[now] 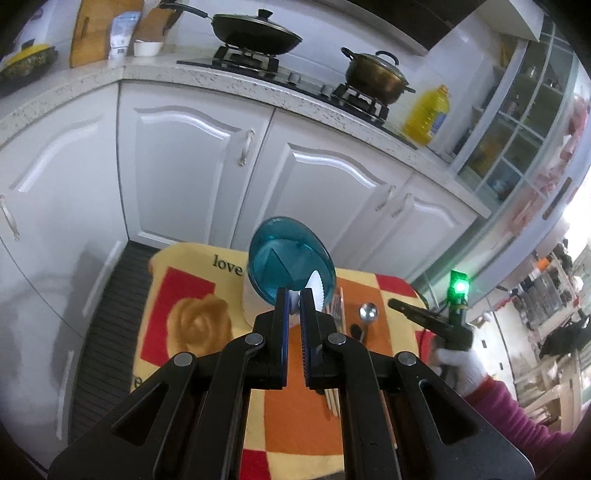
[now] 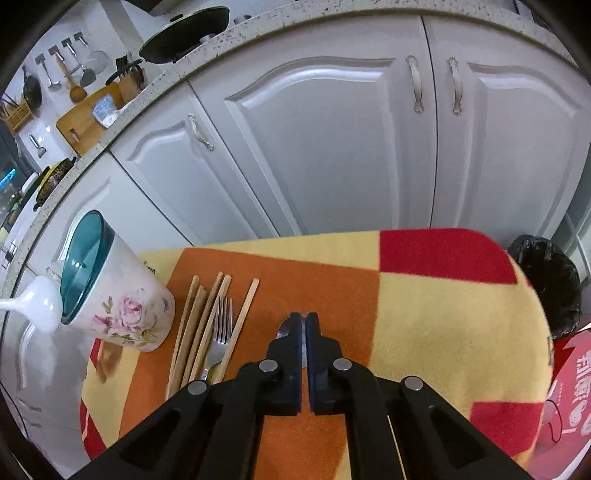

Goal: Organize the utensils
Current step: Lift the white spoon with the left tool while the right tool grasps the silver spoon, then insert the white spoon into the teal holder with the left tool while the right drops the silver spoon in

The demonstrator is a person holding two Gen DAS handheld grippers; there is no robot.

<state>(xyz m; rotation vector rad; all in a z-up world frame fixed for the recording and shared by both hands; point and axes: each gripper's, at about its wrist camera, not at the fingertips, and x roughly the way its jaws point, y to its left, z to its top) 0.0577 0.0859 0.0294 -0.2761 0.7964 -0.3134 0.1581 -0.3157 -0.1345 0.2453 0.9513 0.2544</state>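
A white floral holder cup with a teal inside [image 2: 122, 306] stands on the checked cloth [image 2: 443, 314]; it also shows in the left wrist view [image 1: 288, 258]. My left gripper [image 1: 294, 295] is shut on a white ceramic spoon [image 1: 316, 291], held at the cup's rim; the spoon's bowl shows in the right wrist view [image 2: 37, 306]. My right gripper [image 2: 303, 321] is shut on a metal spoon [image 2: 283, 329] lying on the cloth, seen too in the left wrist view [image 1: 368, 311]. Several wooden chopsticks [image 2: 199, 325] and a metal fork [image 2: 220, 336] lie between cup and spoon.
White cabinet doors [image 2: 332, 147] stand right behind the small cloth-covered table. A stove with a wok [image 1: 255, 33] and a pot [image 1: 376, 75] is on the counter above. A black-lined bin [image 2: 546, 280] stands at the right, a red bag [image 2: 569, 398] below it.
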